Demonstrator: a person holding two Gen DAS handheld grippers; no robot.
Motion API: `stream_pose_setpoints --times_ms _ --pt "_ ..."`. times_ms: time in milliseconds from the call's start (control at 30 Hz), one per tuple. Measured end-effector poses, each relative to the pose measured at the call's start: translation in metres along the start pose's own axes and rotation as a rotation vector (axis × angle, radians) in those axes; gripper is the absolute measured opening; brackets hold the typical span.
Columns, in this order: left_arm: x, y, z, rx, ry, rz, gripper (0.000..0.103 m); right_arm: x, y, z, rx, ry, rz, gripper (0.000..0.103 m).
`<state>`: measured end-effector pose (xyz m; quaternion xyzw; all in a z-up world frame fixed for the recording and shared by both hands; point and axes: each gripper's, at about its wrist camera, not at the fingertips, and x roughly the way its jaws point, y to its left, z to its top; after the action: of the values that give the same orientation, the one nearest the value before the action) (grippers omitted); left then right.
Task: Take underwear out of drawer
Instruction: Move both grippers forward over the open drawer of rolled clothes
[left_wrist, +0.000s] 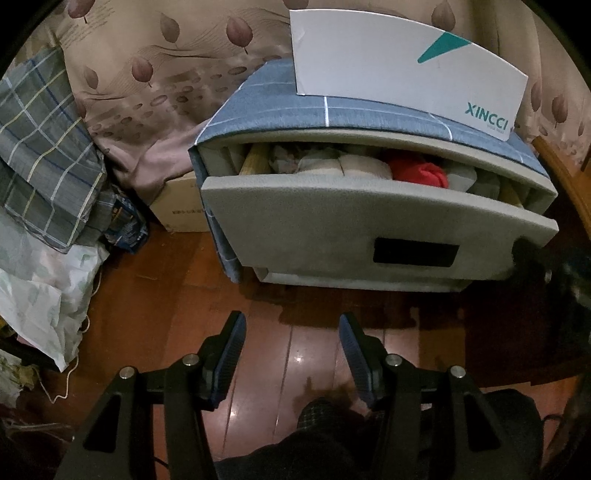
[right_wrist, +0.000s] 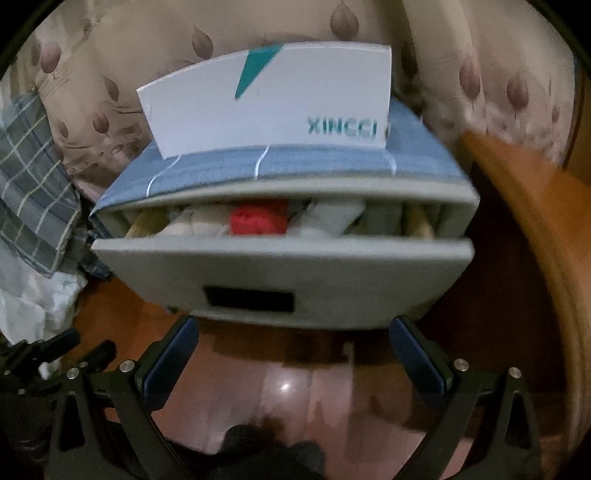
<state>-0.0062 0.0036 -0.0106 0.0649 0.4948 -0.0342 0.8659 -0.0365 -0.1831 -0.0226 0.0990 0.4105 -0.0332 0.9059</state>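
Left wrist view: the underwear, a crumpled red piece (left_wrist: 417, 171), lies inside the drawer (left_wrist: 332, 229) among pale folded cloths, just behind the drawer's grey front panel and right of its middle. The drawer stands pulled partway out of a fabric storage box (left_wrist: 280, 107) with a blue checked top. On that top, toward the back, leans a white carton (left_wrist: 399, 62) printed XINCCI. Left of the drawer sit a cardboard box (left_wrist: 181, 206) and a plaid bundle (left_wrist: 48, 147). In front of the drawer, over the wooden floor (left_wrist: 295, 354), the left gripper (left_wrist: 291, 325) has its jaws spread with nothing between them. In the right wrist view the right gripper (right_wrist: 293, 328) is spread wide too, empty, just before the drawer's dark handle slot (right_wrist: 249, 299).
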Motion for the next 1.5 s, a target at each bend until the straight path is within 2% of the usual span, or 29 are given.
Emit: stream_pose_setpoints --times_ms 233,433,567,767,967,1267,1500 --pt "-0.002 0.006 0.000 -0.042 -0.012 -0.029 0.054 0.011 -0.025 0.036 0.016 -0.034 -0.031 0.102" --pt "-0.003 0.012 0.007 -0.059 -0.018 -0.052 0.054 0.041 -0.033 0.058 0.009 0.003 -0.059 0.102" --pt "-0.006 0.013 0.032 -0.036 -0.074 -0.032 0.054 0.057 -0.033 0.062 -0.002 0.030 -0.065 0.102" --pt "0.007 0.015 0.083 -0.041 -0.115 -0.057 0.054 0.067 -0.032 0.068 -0.010 0.041 -0.064 0.102" --pt "0.039 0.005 0.114 -0.007 -0.094 -0.049 0.054 0.081 -0.035 0.071 -0.012 0.062 -0.070 0.102" --pt "0.079 -0.009 0.125 0.047 -0.051 -0.019 0.054 0.102 -0.041 0.070 -0.003 0.094 -0.067 0.102" --pt "0.096 -0.003 0.126 0.033 -0.010 -0.035 0.055 0.109 -0.046 0.072 0.035 0.119 -0.054 0.102"
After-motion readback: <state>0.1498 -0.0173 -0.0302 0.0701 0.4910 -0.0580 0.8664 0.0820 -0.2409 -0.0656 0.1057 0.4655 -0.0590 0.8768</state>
